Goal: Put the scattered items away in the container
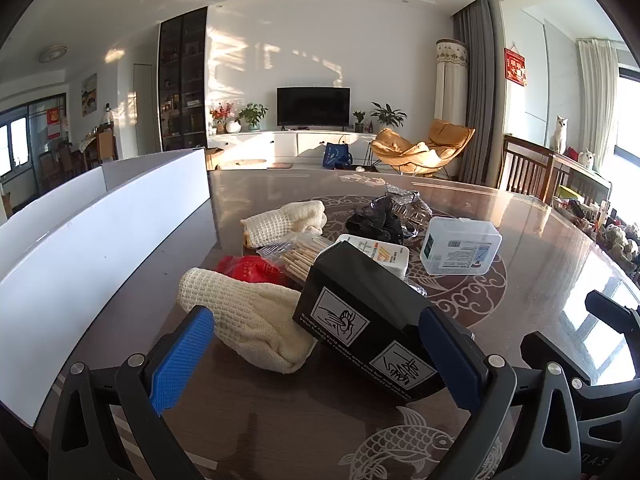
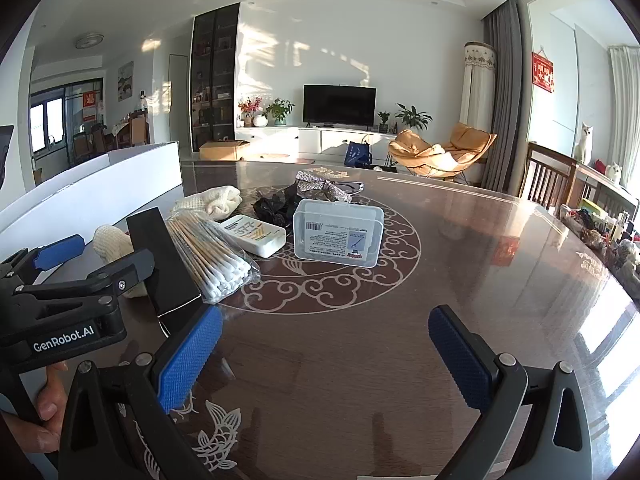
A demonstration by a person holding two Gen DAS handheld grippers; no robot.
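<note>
Between your left tool (image 1: 316,354) pads: black box (image 1: 360,312), long axis slanting away-left, leaning on glove (image 1: 256,320), jaws wide, not gripping. Right tool (image 2: 324,356) wide open over bare desk (image 2: 460,248). Container (image 1: 80,240) further left; left hand nearer.

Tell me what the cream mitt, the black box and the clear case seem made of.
Cream mitt: knitted cotton-like yarn, matte, ribbed weave visible. Black box: probably printed cardboard, matte, sharp folded edges. Clear case: translucent hard plastic, glossy, label showing through.

both gripper (image 2: 324,350) frames are black plastic with silver screws, ribbed blue pads (image 2: 188,364), white "genrobot.ai" lettering.
</note>
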